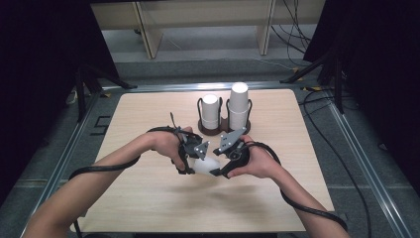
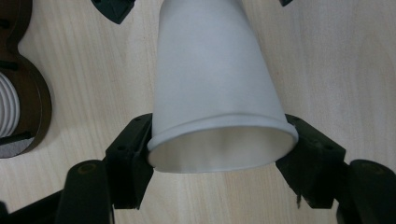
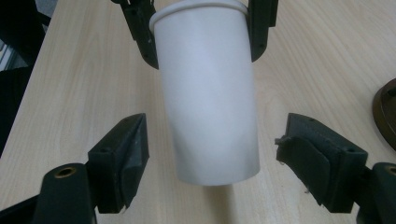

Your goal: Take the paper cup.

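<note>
Cup (image 2: pixel 212 88), plain white, no print readable, clamped at rim by left gripper (image 2: pixel 219 156); right gripper (image 3: pixel 210 158) spread apart around its base, not touching.

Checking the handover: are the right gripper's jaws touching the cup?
No. In the right gripper view, the white cup sits between its pads with gaps both sides.

The holder (image 1: pixel 224 128) stands on the table (image 1: pixel 148 198), toward its far edge, with two stacks of cups (image 1: pixel 238 106) side by side in it. Nearer than the holder, above the table's middle, a single cup (image 1: pixel 205 165) lies between the left gripper (image 1: pixel 194 157) and the right gripper (image 1: pixel 225 158).
</note>
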Demonstrator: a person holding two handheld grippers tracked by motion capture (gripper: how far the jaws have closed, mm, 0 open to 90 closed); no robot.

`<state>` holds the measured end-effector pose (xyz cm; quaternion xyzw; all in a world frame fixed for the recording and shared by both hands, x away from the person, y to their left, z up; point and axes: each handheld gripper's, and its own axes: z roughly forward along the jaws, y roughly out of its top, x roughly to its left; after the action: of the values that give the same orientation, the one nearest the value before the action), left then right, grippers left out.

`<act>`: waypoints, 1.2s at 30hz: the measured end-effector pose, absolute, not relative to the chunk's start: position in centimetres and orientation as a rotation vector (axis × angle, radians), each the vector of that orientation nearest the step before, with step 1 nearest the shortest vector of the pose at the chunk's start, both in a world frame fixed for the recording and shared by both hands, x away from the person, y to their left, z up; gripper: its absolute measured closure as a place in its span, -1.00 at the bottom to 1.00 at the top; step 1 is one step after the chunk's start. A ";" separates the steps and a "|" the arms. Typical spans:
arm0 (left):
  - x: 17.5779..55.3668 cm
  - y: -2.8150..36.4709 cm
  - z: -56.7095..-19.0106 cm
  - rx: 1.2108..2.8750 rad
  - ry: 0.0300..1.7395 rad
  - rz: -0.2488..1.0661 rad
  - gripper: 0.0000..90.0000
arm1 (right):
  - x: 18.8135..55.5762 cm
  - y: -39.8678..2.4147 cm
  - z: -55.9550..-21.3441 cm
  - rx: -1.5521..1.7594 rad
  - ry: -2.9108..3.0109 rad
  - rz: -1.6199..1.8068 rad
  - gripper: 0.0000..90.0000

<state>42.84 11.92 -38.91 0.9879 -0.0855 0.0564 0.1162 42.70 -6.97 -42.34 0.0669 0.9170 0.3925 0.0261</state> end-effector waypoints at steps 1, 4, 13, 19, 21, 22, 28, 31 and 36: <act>42.9 11.9 -38.9 2.893 -0.251 0.167 -0.30 | 42.7 -6.9 -42.4 0.196 2.834 1.210 -0.48; 42.8 11.9 -38.9 2.895 -0.250 0.162 -0.30 | 42.7 -6.6 -42.4 0.188 2.837 1.206 -0.48; 42.7 11.9 -39.0 2.880 -0.230 0.154 -0.30 | 42.6 -6.1 -42.9 0.177 2.850 1.185 -0.48; 42.7 11.9 -38.8 2.900 -0.268 0.168 -0.30 | 42.5 -5.6 -43.4 0.181 2.879 1.166 -0.48; 42.7 12.0 -38.9 2.899 -0.258 0.166 -0.30 | 42.2 -5.5 -43.4 0.227 2.899 1.151 -0.48; 42.7 12.0 -38.9 2.899 -0.255 0.163 -0.30 | 42.5 -5.4 -43.5 0.151 2.876 1.157 -0.48; 42.7 12.0 -38.8 2.903 -0.262 0.167 -0.30 | 42.4 -5.2 -43.7 0.187 2.894 1.153 -0.48; 42.7 11.9 -38.7 2.902 -0.264 0.162 -0.30 | 42.6 -5.1 -43.7 0.167 2.887 1.156 -0.48; 42.7 11.8 -38.6 2.913 -0.282 0.163 -0.30 | 42.6 -5.1 -43.8 0.159 2.881 1.147 -0.48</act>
<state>42.69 11.80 -38.59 0.9883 -0.0956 0.0552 0.1052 42.55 -5.15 -43.82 0.0512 0.9277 0.3694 0.0181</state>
